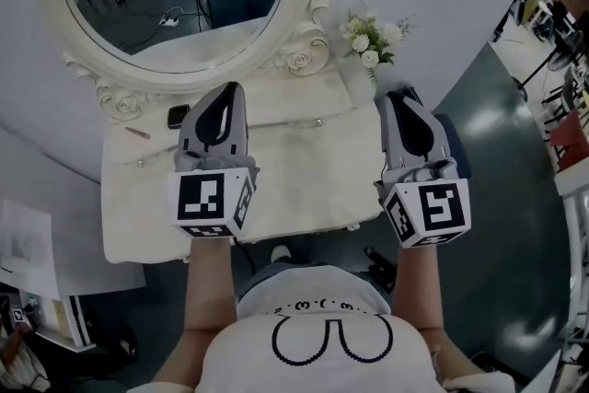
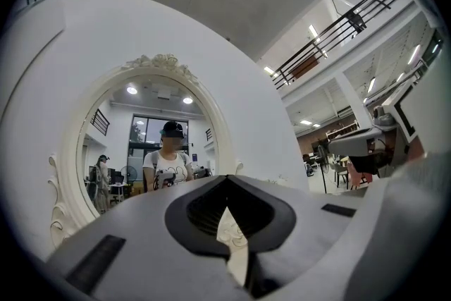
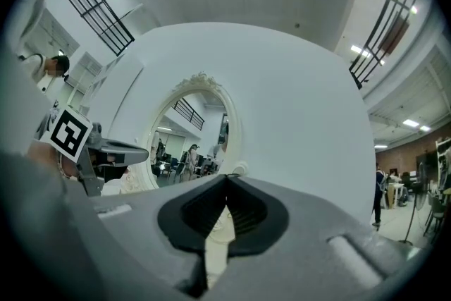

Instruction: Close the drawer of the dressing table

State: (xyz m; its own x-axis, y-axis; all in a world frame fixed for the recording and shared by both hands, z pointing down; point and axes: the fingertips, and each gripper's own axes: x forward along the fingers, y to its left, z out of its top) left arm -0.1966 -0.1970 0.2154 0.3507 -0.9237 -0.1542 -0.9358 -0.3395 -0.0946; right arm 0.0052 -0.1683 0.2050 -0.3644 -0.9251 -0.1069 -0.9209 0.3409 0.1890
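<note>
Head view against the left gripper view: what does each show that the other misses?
Only the head view shows the white dressing table's top, with a thin red stick and a small dark case lying near its left end. Only the left gripper view shows the black balcony railing high up on the right. Both show the oval white-framed mirror and the left gripper, its fingers together at the tips with nothing between them.

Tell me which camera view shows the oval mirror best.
The left gripper view: the mirror faces it, only the bottom hidden. The head view cuts its top; the right gripper view sees it slanted and narrow.
</note>
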